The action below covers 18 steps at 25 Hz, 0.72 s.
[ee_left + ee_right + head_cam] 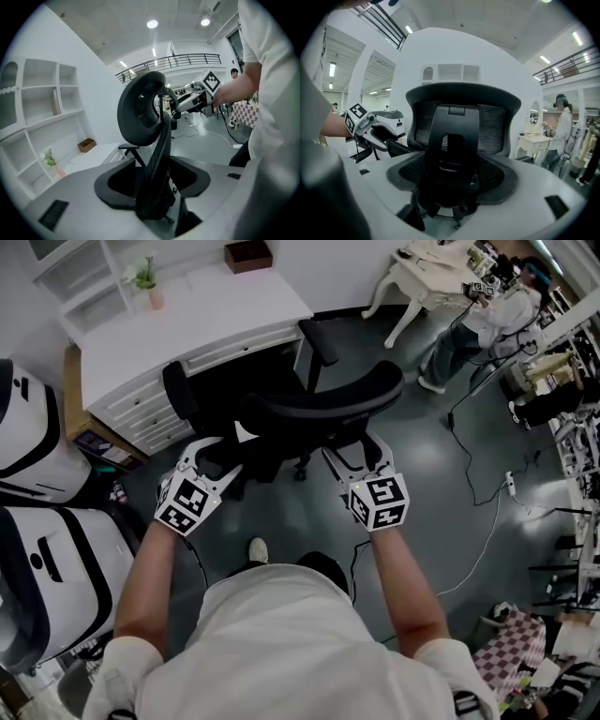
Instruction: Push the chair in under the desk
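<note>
The chair (319, 404) stands at the near edge of the desk (216, 306), backrest toward you. It should roll easily but may swivel, so push evenly on both sides of the stiff backrest frame. Your left gripper (217, 457) has its jaws apart around the backrest's left edge. The jaws of your right gripper (356, 454) are apart behind it. The drawers (141, 409) flank the left, and the armrests may catch the desktop.

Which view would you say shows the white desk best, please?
The head view: the desk shows its top and front from above, beyond the chair. The left gripper view catches only a strip of its top; in the right gripper view the chair hides it.
</note>
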Each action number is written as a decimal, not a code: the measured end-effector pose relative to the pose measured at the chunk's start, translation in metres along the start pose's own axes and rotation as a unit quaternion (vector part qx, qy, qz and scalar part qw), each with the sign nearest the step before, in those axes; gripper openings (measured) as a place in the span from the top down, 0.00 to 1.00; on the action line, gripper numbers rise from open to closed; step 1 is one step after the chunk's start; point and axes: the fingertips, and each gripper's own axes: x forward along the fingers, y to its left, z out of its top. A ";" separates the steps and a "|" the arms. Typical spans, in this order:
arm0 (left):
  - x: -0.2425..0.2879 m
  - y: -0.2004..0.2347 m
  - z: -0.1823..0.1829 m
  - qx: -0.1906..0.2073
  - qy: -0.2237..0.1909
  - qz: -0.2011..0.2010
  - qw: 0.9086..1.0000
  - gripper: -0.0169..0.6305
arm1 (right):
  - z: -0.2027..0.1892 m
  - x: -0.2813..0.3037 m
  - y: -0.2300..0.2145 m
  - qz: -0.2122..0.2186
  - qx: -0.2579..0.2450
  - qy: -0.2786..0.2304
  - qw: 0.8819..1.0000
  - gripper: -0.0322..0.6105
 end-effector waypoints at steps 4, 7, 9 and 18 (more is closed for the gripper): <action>-0.019 0.005 0.017 -0.036 -0.045 0.027 0.998 0.64 | -0.003 -0.020 -0.004 -0.013 -0.018 0.001 1.000 0.45; -0.036 0.003 0.030 -0.061 -0.070 0.047 0.995 0.66 | -0.007 -0.037 -0.002 -0.012 -0.016 -0.001 1.000 0.46; -0.044 -0.006 0.036 -0.079 -0.079 0.059 0.992 0.69 | -0.013 -0.050 0.001 -0.006 -0.007 -0.003 1.000 0.46; -0.054 -0.091 0.055 -0.164 -0.090 0.080 0.979 0.92 | -0.038 -0.121 0.018 0.050 0.015 -0.014 0.999 0.86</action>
